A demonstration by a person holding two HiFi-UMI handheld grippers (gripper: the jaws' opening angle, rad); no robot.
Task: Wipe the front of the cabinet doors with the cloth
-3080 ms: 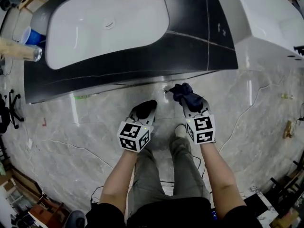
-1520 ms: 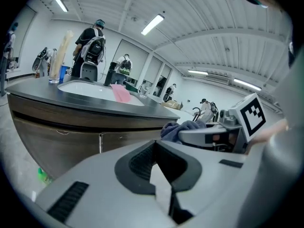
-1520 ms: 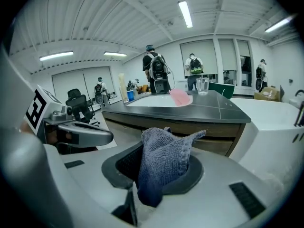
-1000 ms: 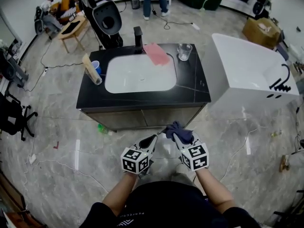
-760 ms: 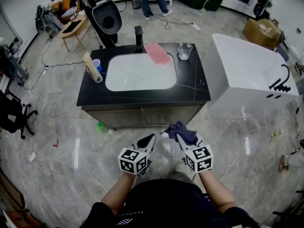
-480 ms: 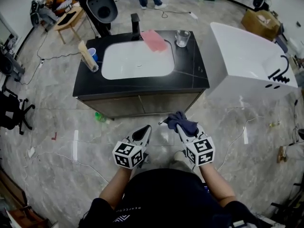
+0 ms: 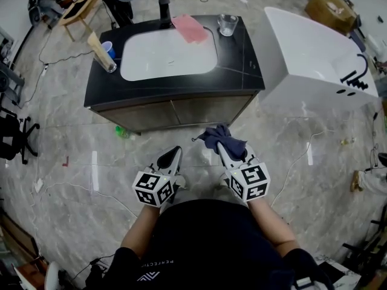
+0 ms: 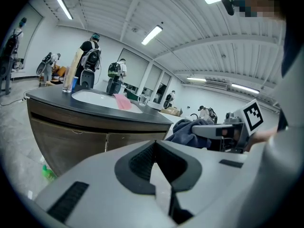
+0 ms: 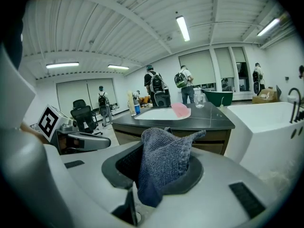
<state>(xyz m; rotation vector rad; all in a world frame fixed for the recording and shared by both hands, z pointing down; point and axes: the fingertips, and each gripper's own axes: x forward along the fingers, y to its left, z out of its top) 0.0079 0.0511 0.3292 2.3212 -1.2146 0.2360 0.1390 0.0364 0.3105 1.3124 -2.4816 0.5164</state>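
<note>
The vanity cabinet's brown doors sit under a black top with a white sink. A dark blue cloth is bunched in my right gripper, which is shut on it a short way in front of the doors, apart from them. In the right gripper view the cloth fills the jaws, with the doors beyond. My left gripper hangs beside it, lower left, shut with nothing in it. In the left gripper view the shut left gripper points at the doors, and the cloth shows to the right.
On the top lie a pink rag, a glass, a blue cup and a black faucet. A white bathtub stands right of the cabinet. A green bottle and cables lie on the floor.
The view has pulled back from right over the cabinet, so the doors now show. Both grippers sit a little farther from the doors. The cloth stays in the right gripper.
</note>
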